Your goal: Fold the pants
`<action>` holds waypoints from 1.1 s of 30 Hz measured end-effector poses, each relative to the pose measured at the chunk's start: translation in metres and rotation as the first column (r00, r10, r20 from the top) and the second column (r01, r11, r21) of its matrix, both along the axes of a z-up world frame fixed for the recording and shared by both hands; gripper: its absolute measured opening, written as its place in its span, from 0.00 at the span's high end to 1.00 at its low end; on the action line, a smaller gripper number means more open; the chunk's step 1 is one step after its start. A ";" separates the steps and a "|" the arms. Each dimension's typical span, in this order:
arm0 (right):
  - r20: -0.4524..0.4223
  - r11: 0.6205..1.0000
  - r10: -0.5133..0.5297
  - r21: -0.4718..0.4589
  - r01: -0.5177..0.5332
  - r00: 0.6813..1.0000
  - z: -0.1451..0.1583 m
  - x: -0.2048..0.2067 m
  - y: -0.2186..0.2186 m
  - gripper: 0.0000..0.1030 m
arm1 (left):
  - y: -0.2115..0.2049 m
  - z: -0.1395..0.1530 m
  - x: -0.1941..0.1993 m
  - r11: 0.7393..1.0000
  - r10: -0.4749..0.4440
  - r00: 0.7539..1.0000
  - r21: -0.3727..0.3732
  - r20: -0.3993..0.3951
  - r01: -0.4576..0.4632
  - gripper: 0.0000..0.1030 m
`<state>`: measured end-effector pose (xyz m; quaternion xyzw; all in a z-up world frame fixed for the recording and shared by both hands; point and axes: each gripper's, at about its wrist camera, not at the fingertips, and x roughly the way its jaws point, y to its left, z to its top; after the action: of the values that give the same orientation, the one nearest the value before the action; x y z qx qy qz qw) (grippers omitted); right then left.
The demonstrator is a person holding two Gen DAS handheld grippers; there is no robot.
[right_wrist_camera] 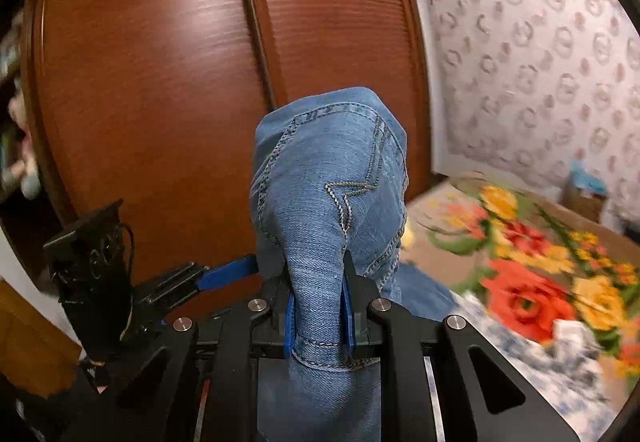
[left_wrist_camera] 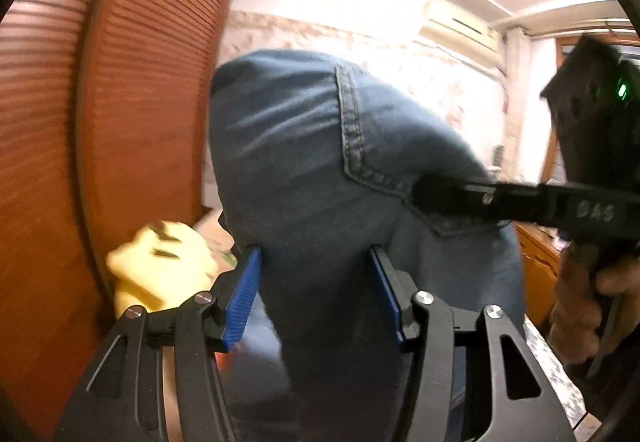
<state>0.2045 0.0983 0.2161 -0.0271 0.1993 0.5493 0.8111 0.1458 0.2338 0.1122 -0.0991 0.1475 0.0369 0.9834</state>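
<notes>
The pants (left_wrist_camera: 320, 170), blue denim with a stitched back pocket showing, hang bunched in the air between both tools, lifted clear of the bed. The left tool (left_wrist_camera: 318, 294) has its blue pads (left_wrist_camera: 242, 302) half spread with a thick fold of denim filling the gap; the cloth lies against both pads, so it appears to be pinched, though blur makes the contact hard to confirm. The right tool (right_wrist_camera: 320, 306) is nearly pressed together, its pads (right_wrist_camera: 289, 322) clamping a narrow, hemmed wad of the pants. In the left wrist view the right tool reaches in from the right edge, its tip buried in the denim beside the pocket, with the person's hand (left_wrist_camera: 580, 302) wrapped round its handle. In the right wrist view the left tool comes in from the left, one blue pad touching the cloth.

Close behind the raised pants stands a tall brown louvred wardrobe (right_wrist_camera: 160, 82), its doors filling most of the background on the left. A yellow soft object (left_wrist_camera: 160, 266), blurred, lies low beside the wardrobe. To the right, a bed carries a floral blanket (right_wrist_camera: 532, 274) with red and yellow flowers, and a blue-white patterned cloth (right_wrist_camera: 520, 362) lies at its near edge. Patterned wallpaper (right_wrist_camera: 540, 74) covers the far wall, with an air conditioner (left_wrist_camera: 460, 26) mounted high. Open room lies to the right, over the bed; the wardrobe hems in the left side.
</notes>
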 end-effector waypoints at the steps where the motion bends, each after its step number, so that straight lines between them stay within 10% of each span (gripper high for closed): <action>1: -0.031 0.999 0.008 0.041 -0.006 0.999 -0.003 0.008 0.006 0.82 | 0.010 0.005 0.001 1.000 0.025 1.000 0.012 0.002 -0.025 0.47; 6: -0.271 0.985 -0.036 0.152 0.080 0.962 -0.082 0.074 0.022 0.82 | 0.036 -0.007 0.015 0.996 0.072 0.995 0.050 -0.075 -0.068 0.47; 12: -0.369 0.959 -0.283 -0.099 0.265 0.885 -0.218 0.140 0.020 0.81 | 0.031 -0.099 0.070 0.999 0.030 0.958 0.024 -0.285 -0.024 0.47; 27: -0.081 0.942 -0.313 -0.155 0.298 0.946 -0.146 0.111 0.024 0.64 | 0.006 -0.153 0.081 0.999 -0.020 0.910 0.019 -0.413 0.031 0.47; 33: -0.024 0.944 -0.229 -0.248 0.216 0.973 -0.162 0.116 0.067 0.64 | 0.009 -0.166 0.078 1.000 -0.009 0.910 0.017 -0.415 0.017 0.47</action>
<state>0.3207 0.1656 0.0540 -0.0894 0.2880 0.4263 0.8529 0.2241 0.2431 -0.0541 -0.0780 0.3531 0.0521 0.9309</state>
